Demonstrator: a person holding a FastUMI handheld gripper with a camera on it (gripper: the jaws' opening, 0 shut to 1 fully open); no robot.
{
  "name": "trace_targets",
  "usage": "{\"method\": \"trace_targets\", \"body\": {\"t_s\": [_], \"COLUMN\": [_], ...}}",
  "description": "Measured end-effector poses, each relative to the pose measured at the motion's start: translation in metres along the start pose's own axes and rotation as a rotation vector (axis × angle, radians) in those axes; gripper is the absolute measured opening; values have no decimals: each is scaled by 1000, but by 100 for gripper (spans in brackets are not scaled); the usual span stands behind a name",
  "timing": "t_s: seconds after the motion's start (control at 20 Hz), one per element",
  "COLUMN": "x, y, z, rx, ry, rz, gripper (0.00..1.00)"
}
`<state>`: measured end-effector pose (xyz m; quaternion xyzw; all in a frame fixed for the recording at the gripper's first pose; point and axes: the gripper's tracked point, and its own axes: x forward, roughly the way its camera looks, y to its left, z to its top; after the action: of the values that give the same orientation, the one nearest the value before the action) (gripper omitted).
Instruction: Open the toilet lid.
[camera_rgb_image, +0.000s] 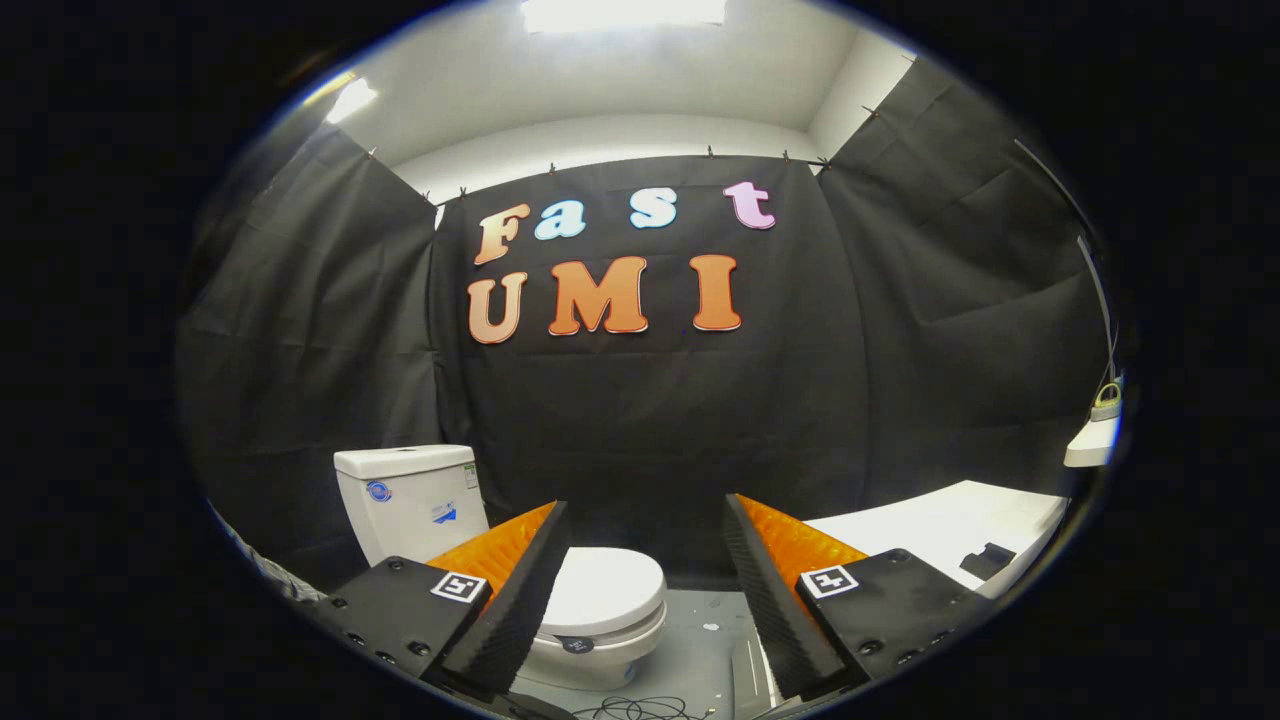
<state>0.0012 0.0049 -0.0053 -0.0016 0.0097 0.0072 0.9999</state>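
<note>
At the bottom centre of the frame, the claw (645, 545) is being held wide open, with nothing gripped between its two fingers. A broad gap is being left between the fingers, and neither is touching anything.

Just beyond the left finger, in the lower left-centre of the frame, a white toilet (585, 655) is being shown standing on a grey floor (700, 650). Its lid (605, 590) is lying flat and closed over the bowl, partly hidden by the left finger. Behind it, to the left, the tank (405, 495) is being seen against the dark cloth wall (650, 420).

At the lower right, a white tabletop (940, 525) is being glimpsed beyond the right finger.

Judged from this, the task is not yet being started: the lid is being left untouched, and reaching, catching its front edge and lifting are all remaining.
</note>
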Motion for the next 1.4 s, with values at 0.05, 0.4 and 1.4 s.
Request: {"method": "trace_targets", "body": {"t_s": [0.05,0.4,1.4], "x": [1,1,9], "y": [1,1,59], "z": [-1,-4,1], "rx": [0,-3,-49], "ry": [4,10,-15], "rz": [4,7,68], "gripper": [98,98,98]}}
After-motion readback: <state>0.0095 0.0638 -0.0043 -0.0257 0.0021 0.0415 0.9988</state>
